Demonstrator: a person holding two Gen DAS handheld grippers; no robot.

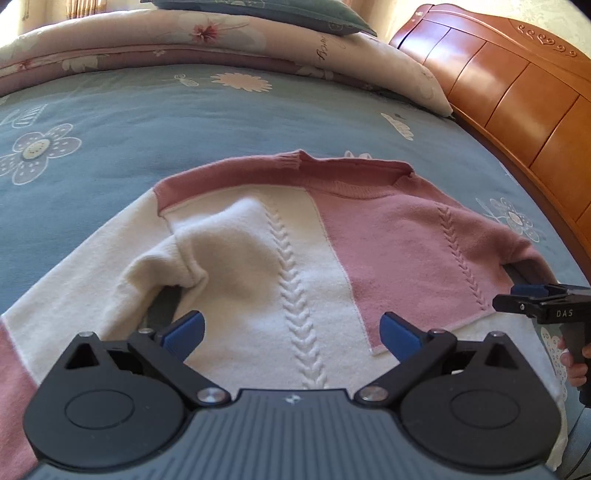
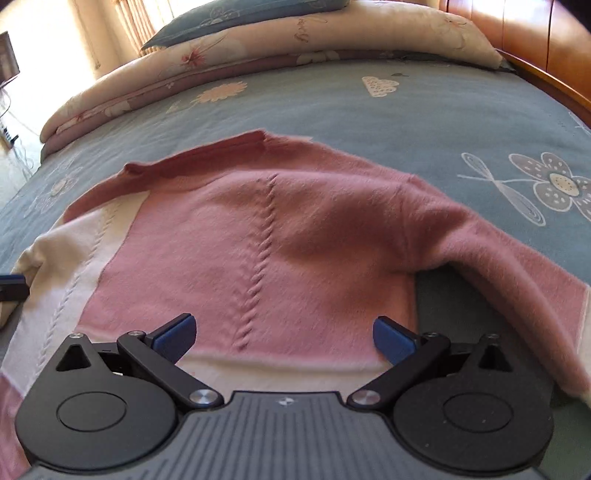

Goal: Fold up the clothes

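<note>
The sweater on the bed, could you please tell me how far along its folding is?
Done: the sweater lies spread on the bedspread, front up. In hand: nothing; the left gripper and right gripper hover open over its hem. Left: both sleeves lie outward, body unfolded.

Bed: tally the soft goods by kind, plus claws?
Sweater, pink and white: 1
Folded floral quilt: 1
Blue pillow: 1
Blue flowered bedspread: 1
Claws, both open: 2, the left claw and the right claw
Total: 6
</note>
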